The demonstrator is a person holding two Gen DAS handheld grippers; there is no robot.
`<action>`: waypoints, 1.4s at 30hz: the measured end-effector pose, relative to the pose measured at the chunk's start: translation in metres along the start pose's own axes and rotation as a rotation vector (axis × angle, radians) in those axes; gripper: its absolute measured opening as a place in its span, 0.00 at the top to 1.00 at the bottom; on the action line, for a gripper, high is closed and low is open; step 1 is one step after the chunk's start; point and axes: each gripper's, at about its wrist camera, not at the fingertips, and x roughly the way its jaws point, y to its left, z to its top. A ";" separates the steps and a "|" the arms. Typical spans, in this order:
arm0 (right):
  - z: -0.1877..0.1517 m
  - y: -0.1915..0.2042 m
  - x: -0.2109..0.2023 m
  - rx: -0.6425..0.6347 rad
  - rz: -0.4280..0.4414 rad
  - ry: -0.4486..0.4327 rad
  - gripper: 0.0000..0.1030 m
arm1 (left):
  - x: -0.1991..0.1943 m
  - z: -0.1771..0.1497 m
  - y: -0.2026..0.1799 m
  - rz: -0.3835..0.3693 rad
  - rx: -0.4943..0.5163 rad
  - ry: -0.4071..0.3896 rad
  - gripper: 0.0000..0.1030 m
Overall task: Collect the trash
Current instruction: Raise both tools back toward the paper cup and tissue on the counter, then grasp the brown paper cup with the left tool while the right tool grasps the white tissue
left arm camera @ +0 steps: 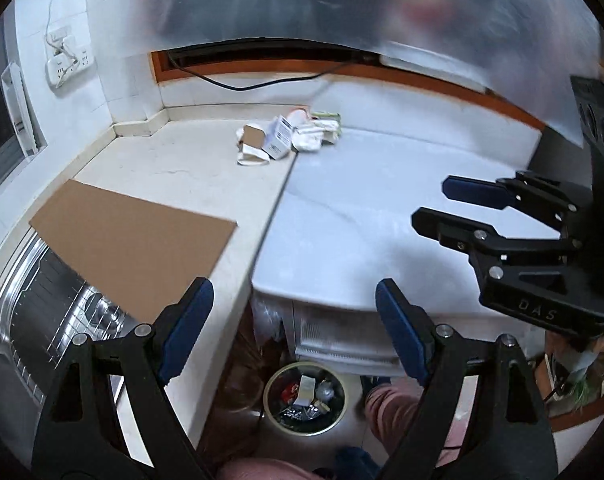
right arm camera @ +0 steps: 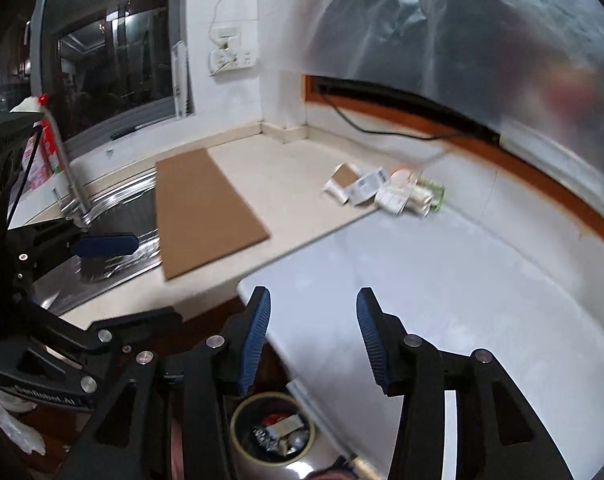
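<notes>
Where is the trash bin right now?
The trash bin sits on the floor below the counter edge, low in both wrist views, between the open left gripper fingers, already holding some rubbish.

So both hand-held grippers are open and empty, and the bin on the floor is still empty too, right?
Not quite: the bin already holds trash, as the left wrist view shows. The left hand-held gripper and the right hand-held gripper are indeed open and empty.

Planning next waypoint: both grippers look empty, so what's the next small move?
Probably reach the right gripper forward toward the trash pile at the counter's back. Both grippers are open and empty, the left gripper too, and the bin waits on the floor below.
</notes>
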 end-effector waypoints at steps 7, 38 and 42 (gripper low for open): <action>0.054 -0.067 0.063 0.117 -0.022 0.041 0.54 | 0.058 0.068 0.030 0.009 -0.083 0.023 0.21; 0.096 -0.230 0.350 0.760 0.228 0.075 0.24 | 0.341 0.177 0.121 0.021 -0.403 0.105 0.35; 0.096 -0.230 0.358 0.795 0.218 0.076 0.22 | 0.351 0.175 0.122 0.024 -0.407 0.120 0.35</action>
